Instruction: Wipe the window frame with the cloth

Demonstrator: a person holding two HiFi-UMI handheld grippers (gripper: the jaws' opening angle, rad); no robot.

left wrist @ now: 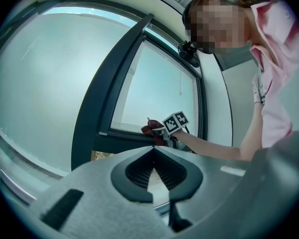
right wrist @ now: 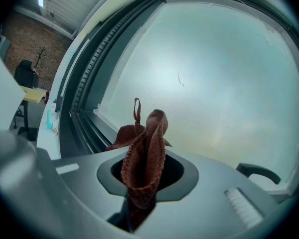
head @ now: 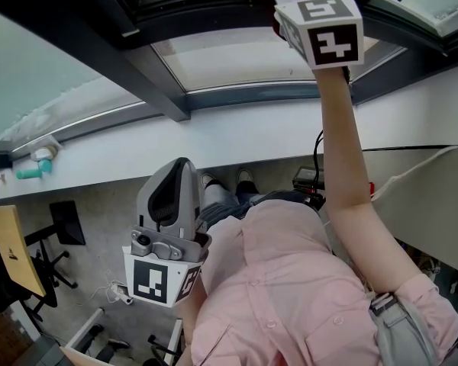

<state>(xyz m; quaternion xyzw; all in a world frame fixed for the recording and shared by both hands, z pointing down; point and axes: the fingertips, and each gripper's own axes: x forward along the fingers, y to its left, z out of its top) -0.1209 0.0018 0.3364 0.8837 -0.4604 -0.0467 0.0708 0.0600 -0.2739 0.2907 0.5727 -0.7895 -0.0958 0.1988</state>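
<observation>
Ahead, the frosted glass (right wrist: pixel 214 83) fills most of my right claw's view. The dark window frame (right wrist: pixel 82 116) runs down its left edge in several parallel rails. Beyond the rails the white sill (head: pixel 214 139) lies mostly bare, with a small teal object (head: pixel 29 172) near one end. An upright bar of the frame splits this pane from the next, so the run along the bottom bar stops there on that side. My right gripper (right wrist: pixel 144 176) is clamped on the rust-red cloth (right wrist: pixel 145 143). A folded bunch of it stands up out of the jaws, and its far end lies at the foot of the glass beside the frame. My left gripper (head: pixel 172 181) has its jaws together with nothing between them. I hold it low in front of my chest, well apart from the window. My right arm (head: pixel 347 166) is stretched nearly straight toward the frame.
</observation>
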